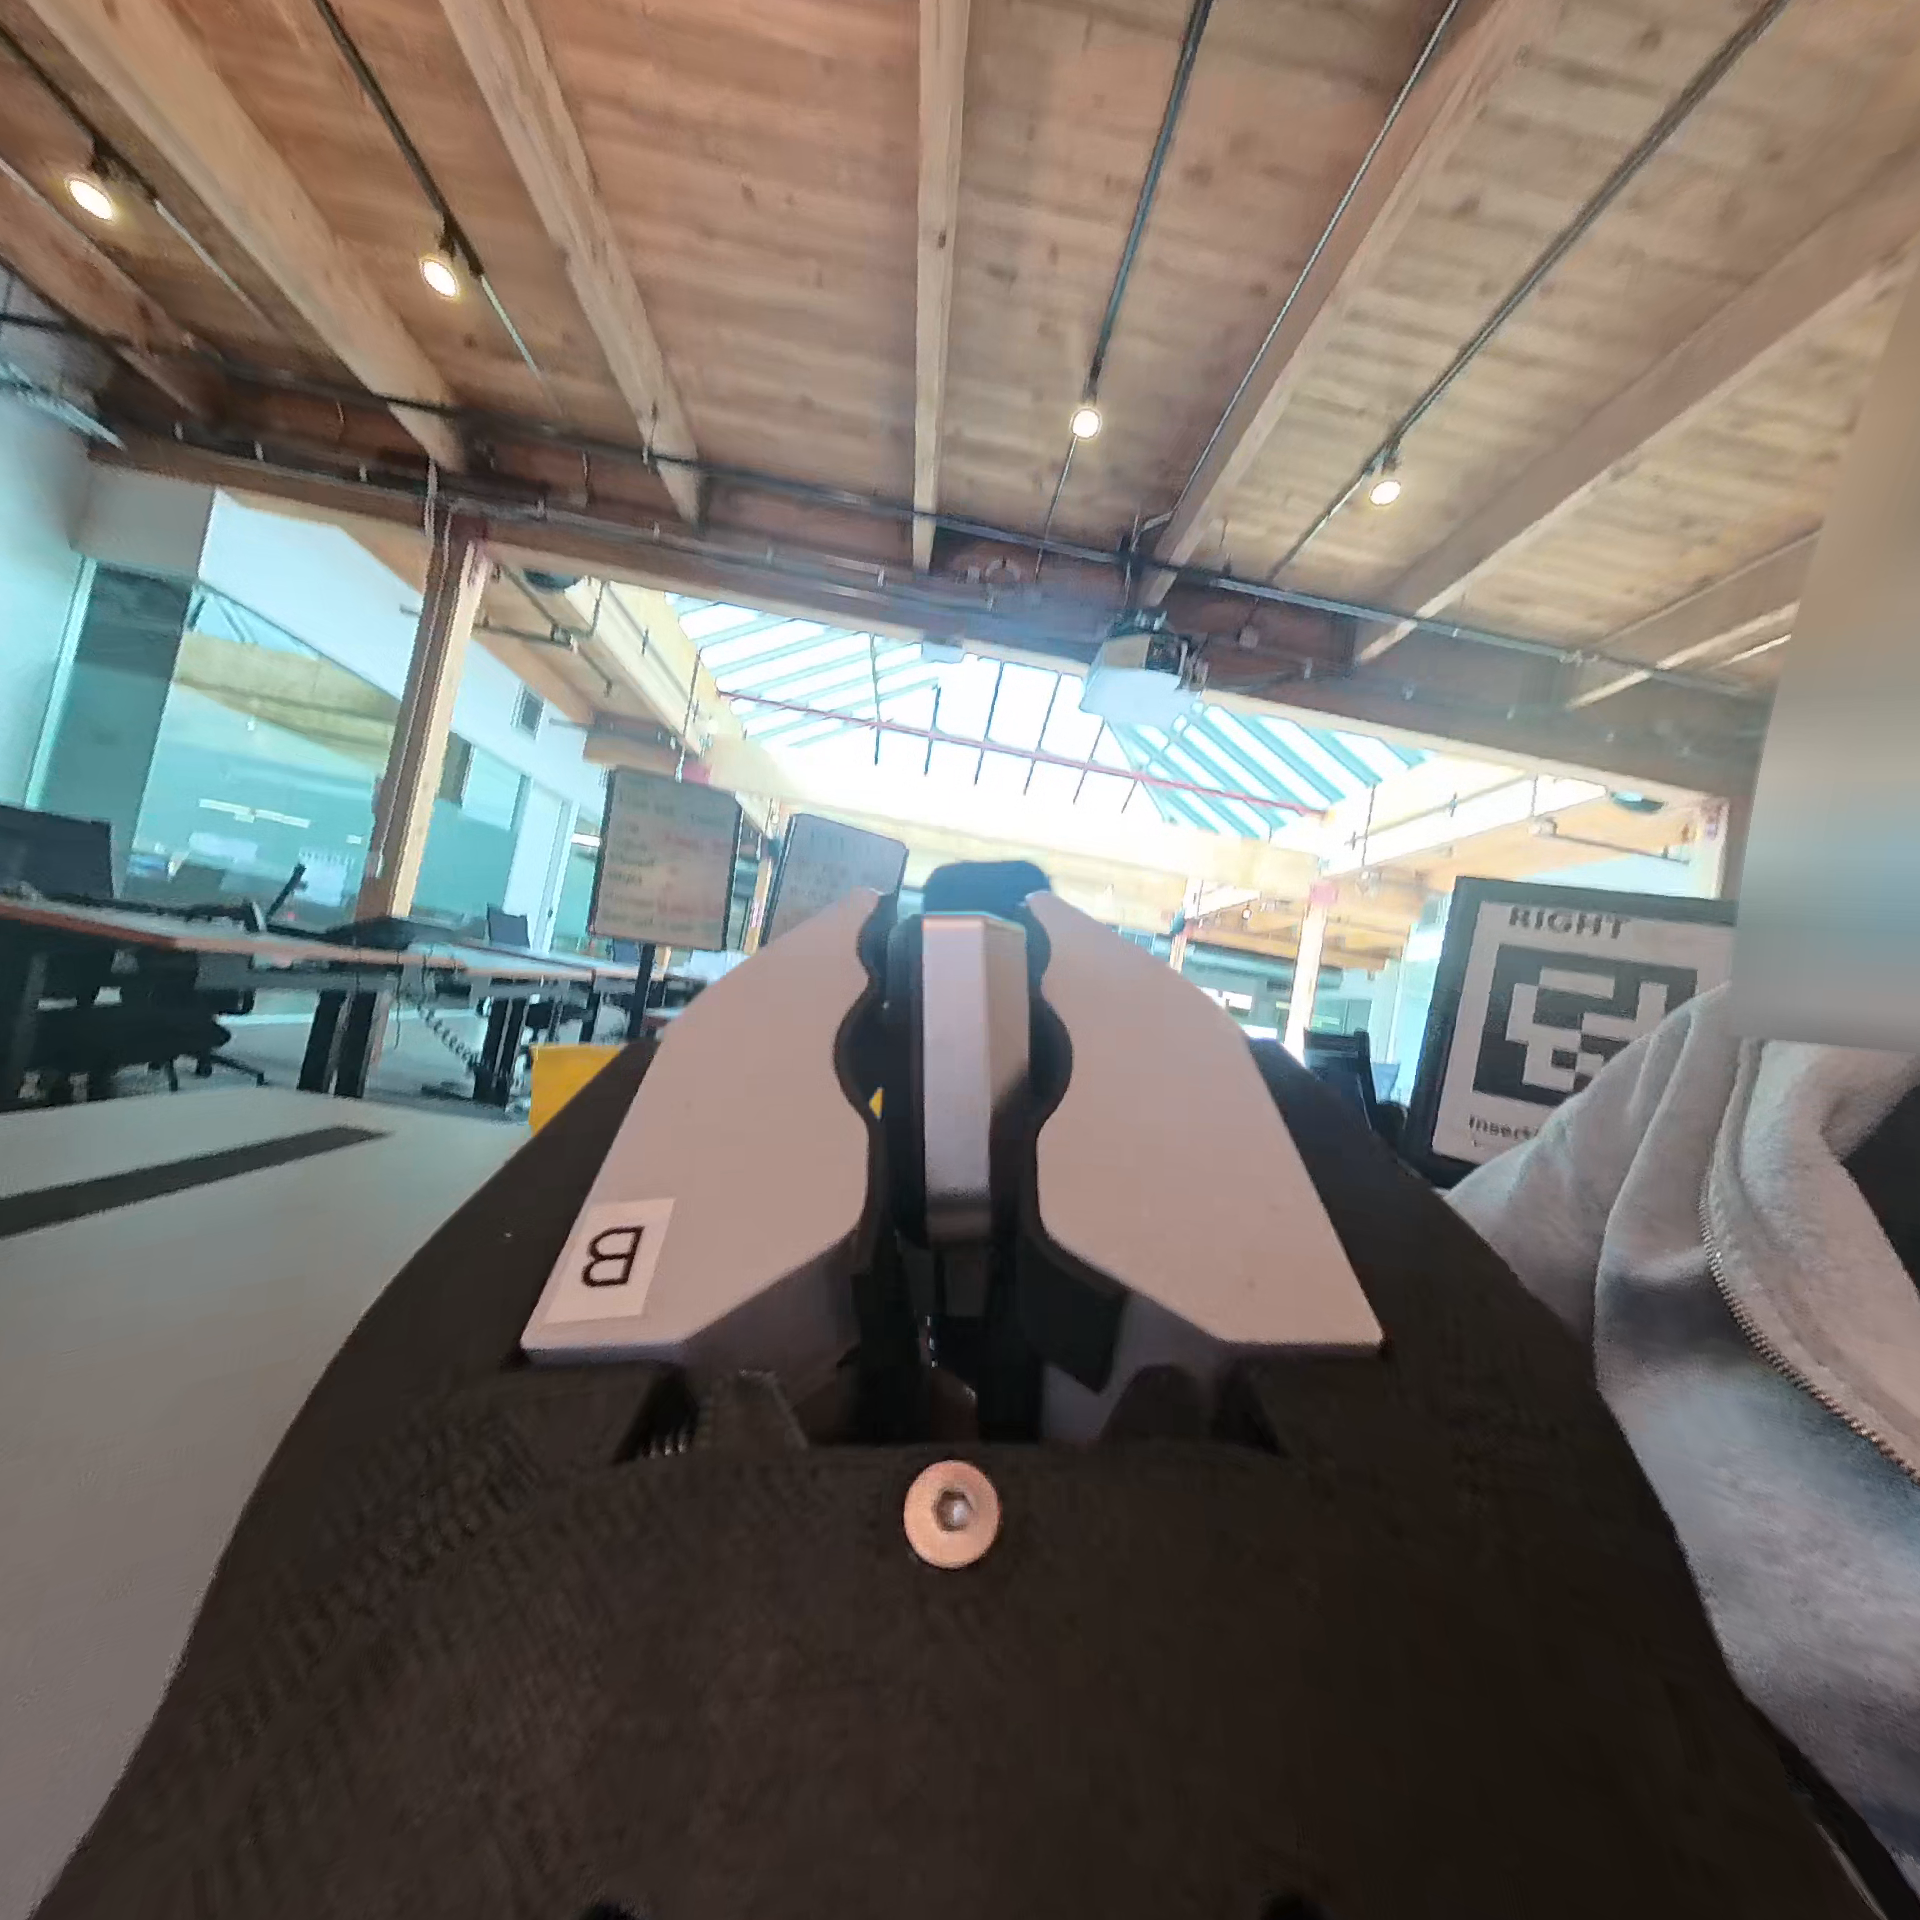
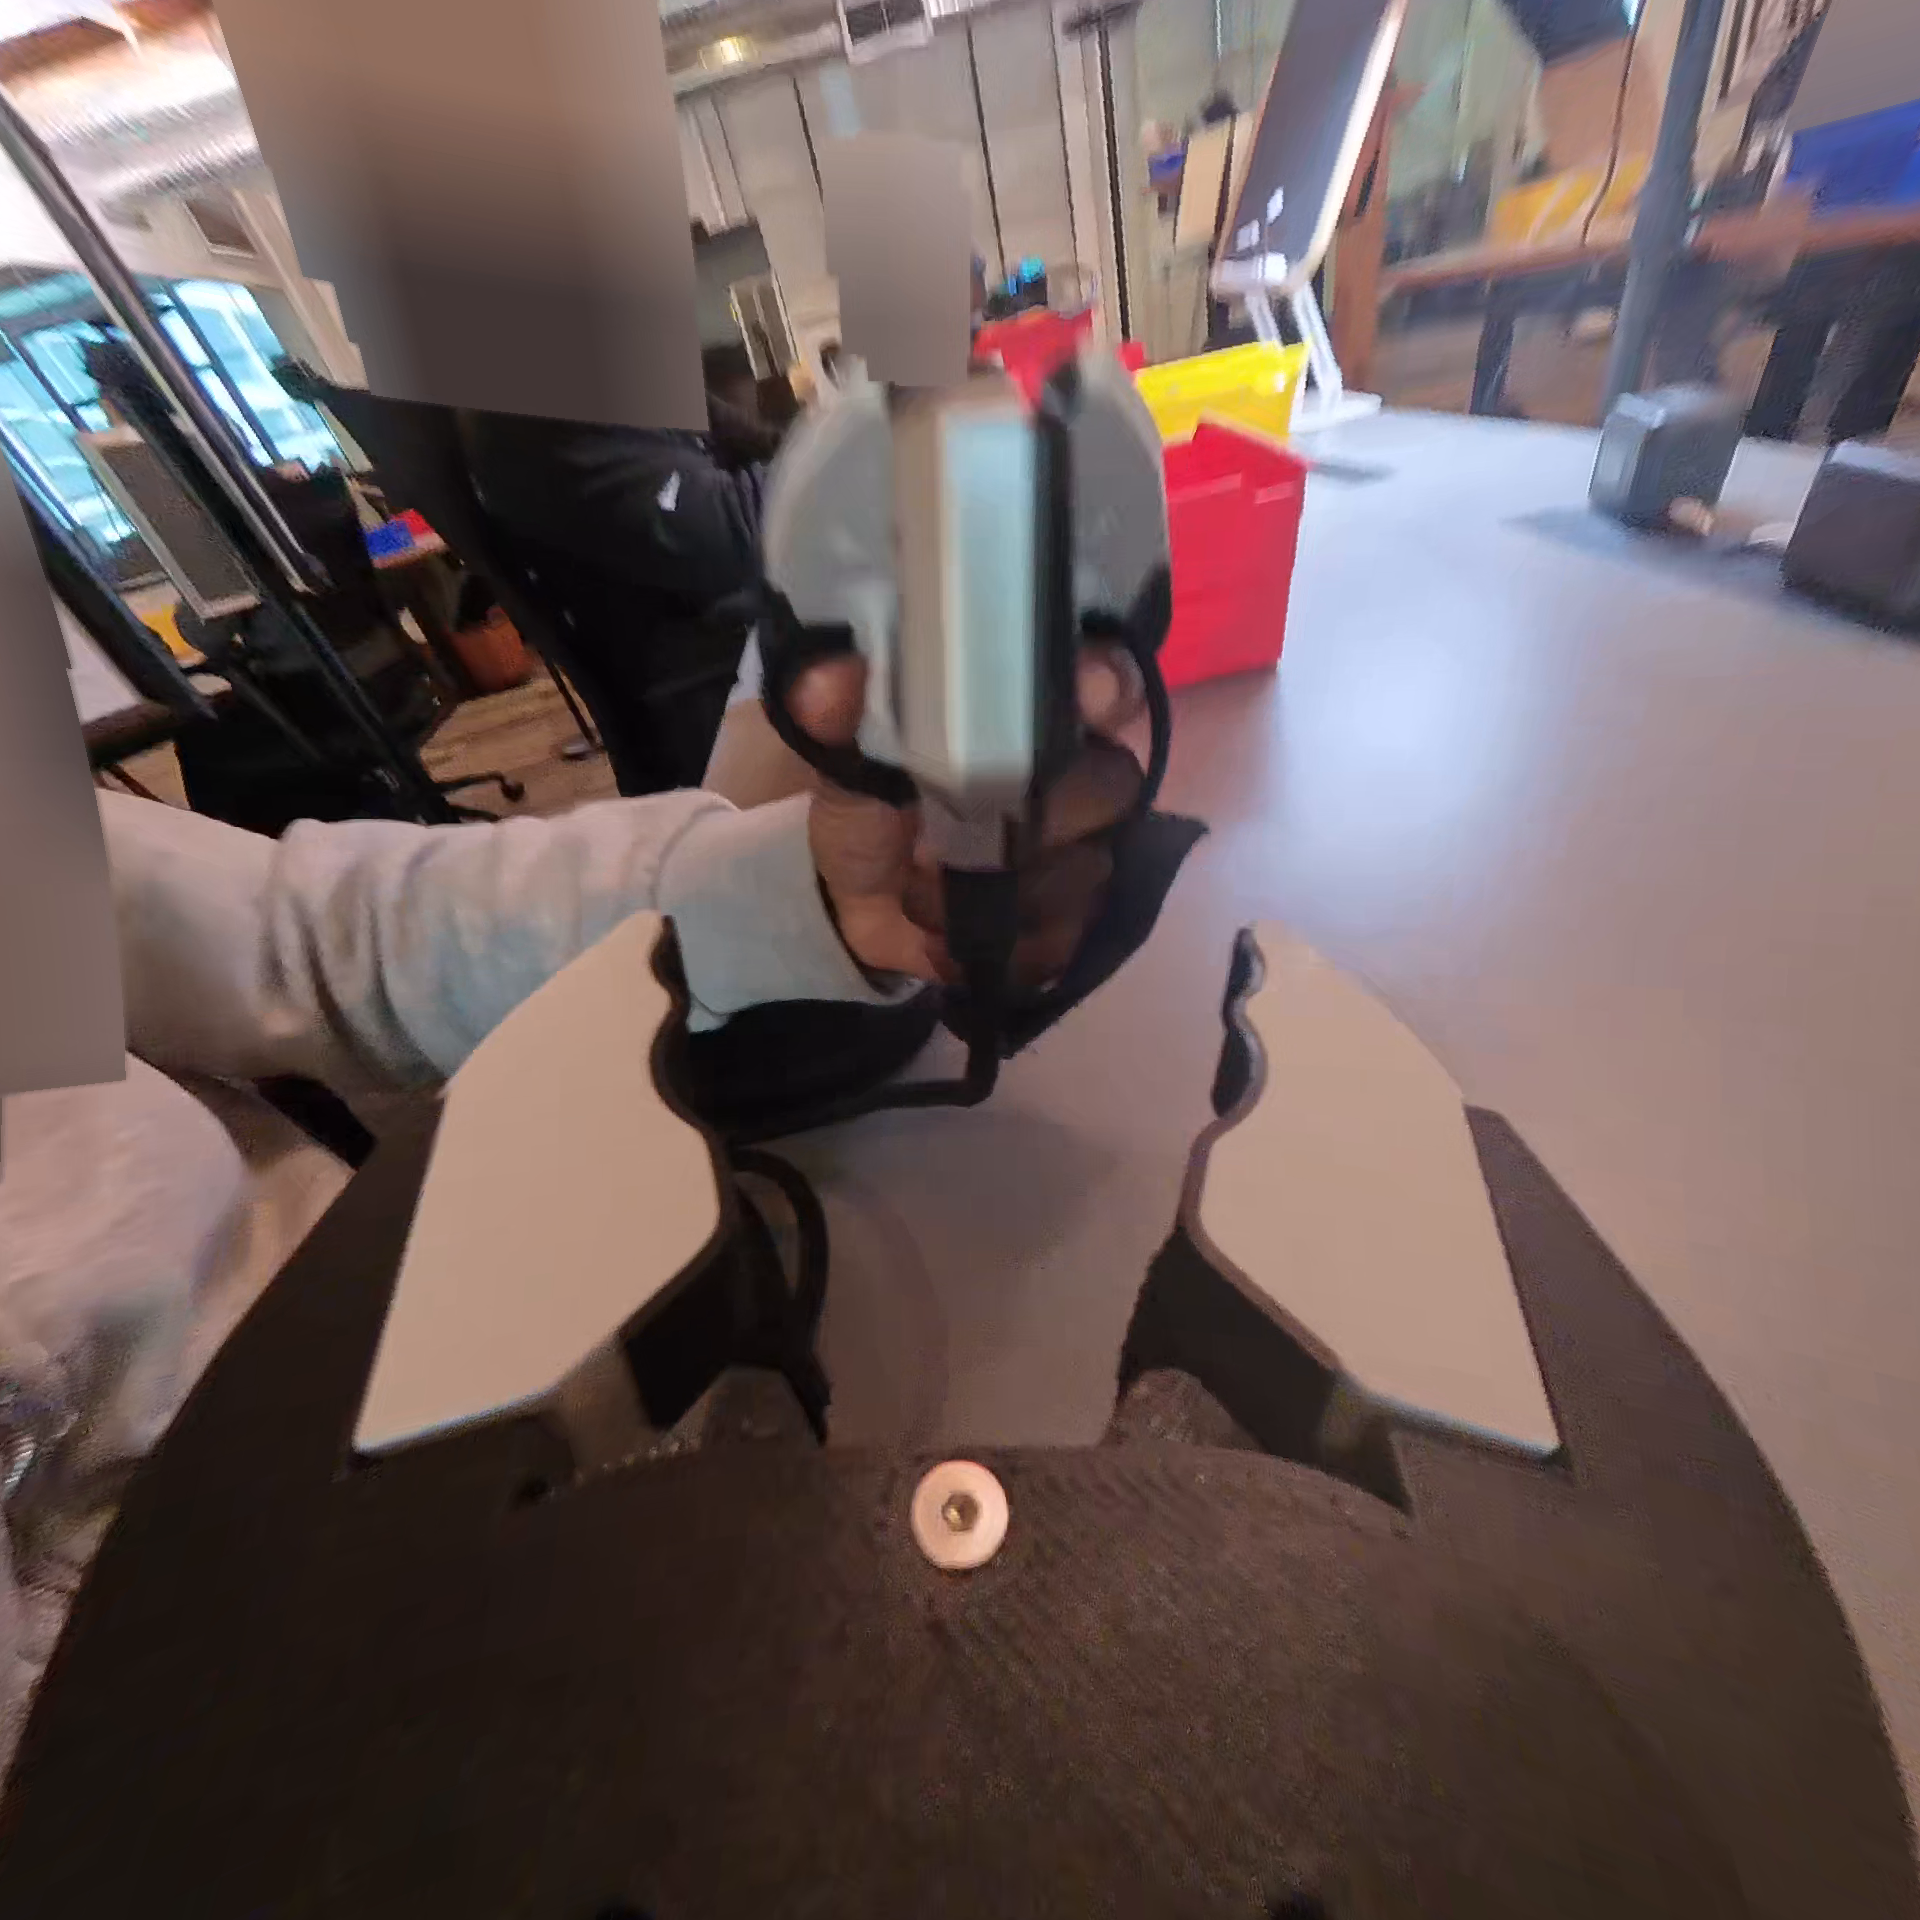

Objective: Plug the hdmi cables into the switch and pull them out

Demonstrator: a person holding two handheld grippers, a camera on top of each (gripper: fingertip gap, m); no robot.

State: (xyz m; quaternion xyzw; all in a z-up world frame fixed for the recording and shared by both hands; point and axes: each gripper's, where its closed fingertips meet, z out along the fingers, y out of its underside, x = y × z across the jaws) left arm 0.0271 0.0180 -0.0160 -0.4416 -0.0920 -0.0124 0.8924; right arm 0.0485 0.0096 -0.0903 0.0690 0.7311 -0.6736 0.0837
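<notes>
Left wrist view: the left gripper (image 1: 961, 935) clamps the grey switch (image 1: 958, 1060) between its 2 jaws.

Right wrist view: the right gripper (image 2: 961, 977) has its jaws spread, empty; ahead, a hand (image 2: 883, 883) raises the switch with black cable (image 2: 977, 997) trailing below.

White sticker (image 1: 613, 1260) on the left tool's finger — lettered; marker card (image 1: 1579, 1023) — printed.
</notes>
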